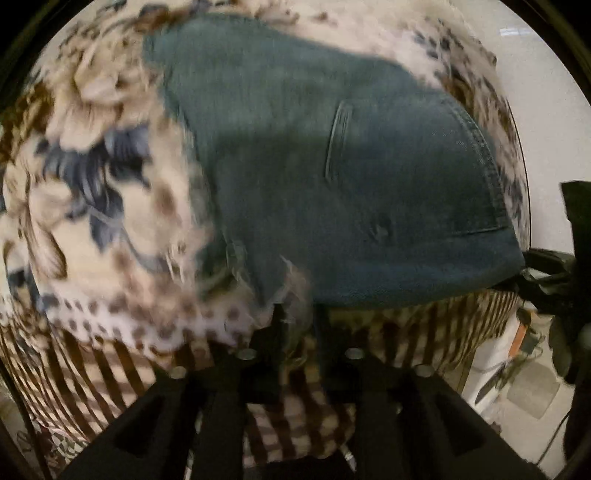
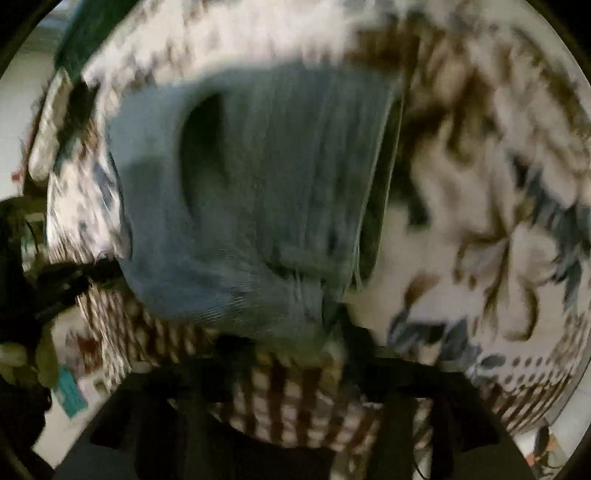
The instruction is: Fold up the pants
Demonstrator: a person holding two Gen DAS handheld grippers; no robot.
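Blue denim pants (image 1: 332,184) lie on a floral bedspread (image 1: 92,166), with a back pocket and the waistband seam showing at the right. My left gripper (image 1: 299,317) sits at the pants' near edge, by a frayed hem, with its jaws a little apart and bedspread visible between them. In the right wrist view the pants (image 2: 258,203) lie folded in layers, badly blurred. My right gripper (image 2: 295,354) is at the pants' near edge, its fingers dark and blurred, so its state is unclear.
The bedspread's striped and checked border (image 1: 110,369) hangs over the bed's near edge. Light floor (image 1: 532,384) and dark items (image 1: 569,280) lie to the right of the bed. A green object (image 2: 92,33) lies at the far corner in the right wrist view.
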